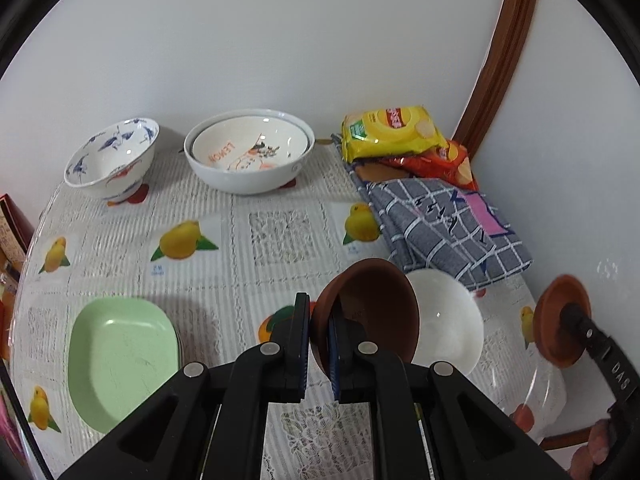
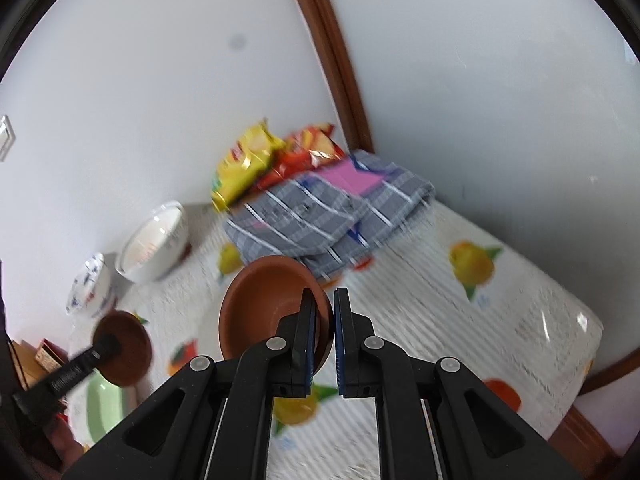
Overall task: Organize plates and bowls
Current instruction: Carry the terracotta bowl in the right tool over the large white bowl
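Left wrist view: the left hand-held gripper is clamped on the rim of a brown bowl, held above the counter near its front edge, over a white bowl.

Right wrist view: the right hand-held gripper pinches another brown dish, also aloft. Likely next: nest the two.

A: Left tool?
B: Black plastic arms, blue ribbed pads, silver round pivot screws.
A: Right tool?
B: Same build; white lettering on its finger, seen from left cam.
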`<state>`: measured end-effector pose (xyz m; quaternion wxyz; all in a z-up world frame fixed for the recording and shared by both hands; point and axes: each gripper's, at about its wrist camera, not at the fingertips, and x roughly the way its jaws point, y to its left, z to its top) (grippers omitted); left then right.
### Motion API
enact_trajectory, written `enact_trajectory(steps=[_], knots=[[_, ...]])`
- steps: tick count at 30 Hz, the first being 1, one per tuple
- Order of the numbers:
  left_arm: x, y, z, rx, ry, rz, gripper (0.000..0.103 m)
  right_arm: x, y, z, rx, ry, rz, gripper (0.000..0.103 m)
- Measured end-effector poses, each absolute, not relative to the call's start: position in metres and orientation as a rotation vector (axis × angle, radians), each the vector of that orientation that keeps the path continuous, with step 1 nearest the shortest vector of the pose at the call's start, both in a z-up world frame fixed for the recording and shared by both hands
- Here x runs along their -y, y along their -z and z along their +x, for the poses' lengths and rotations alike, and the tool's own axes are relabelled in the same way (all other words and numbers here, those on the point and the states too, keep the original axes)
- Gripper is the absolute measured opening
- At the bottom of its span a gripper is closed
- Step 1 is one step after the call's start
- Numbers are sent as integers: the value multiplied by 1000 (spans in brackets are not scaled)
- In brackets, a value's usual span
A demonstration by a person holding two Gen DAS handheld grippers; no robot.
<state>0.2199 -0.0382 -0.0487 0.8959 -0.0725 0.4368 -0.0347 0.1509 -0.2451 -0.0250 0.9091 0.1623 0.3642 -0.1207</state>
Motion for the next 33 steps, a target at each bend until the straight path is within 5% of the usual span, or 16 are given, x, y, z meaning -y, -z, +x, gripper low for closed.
enact_trajectory(steps=[6,20,33], knots=[[44,29,235,-850,90,-124,8,238,-6,171,-689,229,309,8],[62,77,268,-917,154,-124,8,244,71,184,-820,146,391,9],[51,73,267,-900,167,-115,8,243,84,184,-825,165,398,9]])
